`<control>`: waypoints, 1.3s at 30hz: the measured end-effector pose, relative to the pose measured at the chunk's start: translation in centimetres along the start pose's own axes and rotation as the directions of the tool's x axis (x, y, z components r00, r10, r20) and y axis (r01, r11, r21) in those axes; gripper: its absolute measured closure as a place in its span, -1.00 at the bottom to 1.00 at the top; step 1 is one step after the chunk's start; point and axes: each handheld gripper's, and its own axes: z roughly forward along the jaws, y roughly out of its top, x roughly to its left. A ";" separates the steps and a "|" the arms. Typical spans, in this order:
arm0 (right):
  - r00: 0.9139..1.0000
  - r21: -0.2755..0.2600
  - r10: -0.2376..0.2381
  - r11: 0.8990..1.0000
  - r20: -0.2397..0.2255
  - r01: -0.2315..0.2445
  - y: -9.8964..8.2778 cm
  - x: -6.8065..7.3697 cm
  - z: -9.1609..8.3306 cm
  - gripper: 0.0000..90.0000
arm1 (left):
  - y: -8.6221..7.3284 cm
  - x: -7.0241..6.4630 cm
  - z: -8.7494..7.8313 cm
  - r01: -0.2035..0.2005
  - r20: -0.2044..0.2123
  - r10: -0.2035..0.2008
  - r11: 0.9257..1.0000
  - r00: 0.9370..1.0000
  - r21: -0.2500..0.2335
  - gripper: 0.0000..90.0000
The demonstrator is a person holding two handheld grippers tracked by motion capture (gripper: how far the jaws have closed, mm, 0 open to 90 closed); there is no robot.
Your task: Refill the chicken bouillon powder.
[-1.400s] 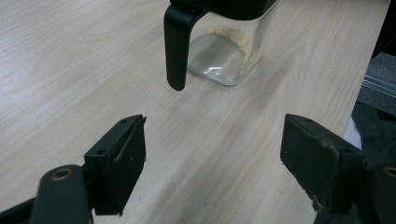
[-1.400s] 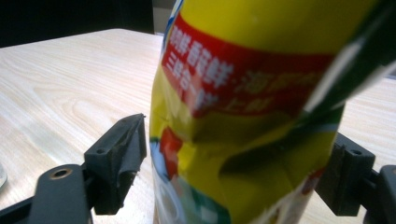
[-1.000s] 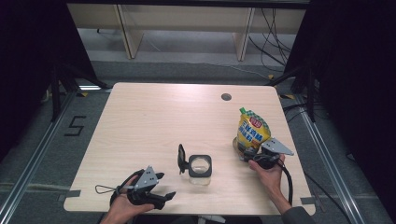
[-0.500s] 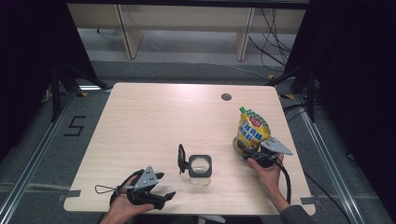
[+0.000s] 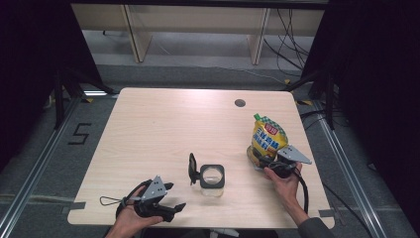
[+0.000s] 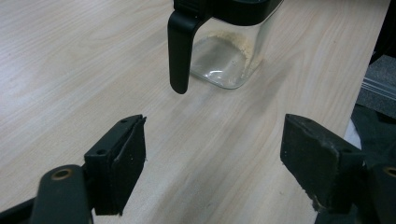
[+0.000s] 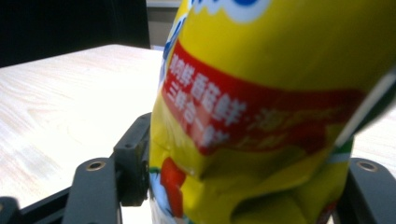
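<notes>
Pouch (image 5: pixel 268 139): yellow bag with a red band of print, standing near the right edge of the bench (image 5: pixel 163 129); long axis upright, green-checked top pointing up and leaning slightly away from the person.
Right gripper (image 5: pixel 261 159): at the foot of the pouch; its jaws have just been closing, with the pouch's lower part between them. In the right gripper view the left pad touches the creased bag (image 7: pixel 261 116); contact on the right side is hidden.
Left gripper (image 5: pixel 171 197): near the front left bench edge, jaws spread wide with nothing between them.
Jar (image 5: pixel 211 177): clear glass, black rim and handle, mid-bench, ahead of the left gripper.
</notes>
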 end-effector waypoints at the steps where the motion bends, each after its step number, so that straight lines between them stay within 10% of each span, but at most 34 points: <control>1: 1.000 0.004 0.016 1.000 -0.004 -0.016 0.2 0.1 0.0 -0.21 | 0.0 0.2 -0.2 -0.028 -0.008 0.028 0.999 1.000 0.028 -0.51; 14: 0.996 0.046 -0.037 0.998 -0.078 0.040 1.0 0.4 -1.2 -0.18 | -0.1 0.0 -0.1 -0.005 -0.012 0.005 1.000 1.000 -0.008 -0.51; 16: 0.997 0.068 0.017 0.998 -0.075 -0.012 1.4 1.1 -1.9 -0.18 | -0.1 0.1 -0.1 -0.001 -0.017 0.001 1.000 1.000 -0.011 -0.51; 24: 0.978 0.035 -0.183 0.982 -0.104 0.187 3.3 1.9 -4.1 -0.18 | -0.1 0.3 -0.2 -0.026 -0.019 0.026 1.000 0.999 0.001 -0.51; 28: 0.946 0.046 -0.313 0.947 -0.089 0.318 3.9 2.8 -5.1 -0.18 | -0.1 0.2 -0.1 -0.030 -0.023 0.030 1.000 0.999 -0.001 -0.51; 30: 0.913 0.042 -0.399 0.914 -0.085 0.403 4.4 3.3 -5.6 -0.18 | -0.1 0.3 -0.2 -0.027 -0.021 0.027 1.000 0.999 -0.001 -0.51; 33: 0.896 0.049 -0.436 0.896 -0.081 0.441 4.8 4.3 -6.3 -0.18 | -0.1 0.3 -0.3 -0.027 -0.024 0.027 1.000 0.999 0.007 -0.51; 39: 0.817 0.071 -0.570 0.814 -0.091 0.576 5.4 5.5 -7.4 -0.18 | -0.1 0.3 -0.3 -0.028 -0.024 0.028 1.000 0.999 0.009 -0.51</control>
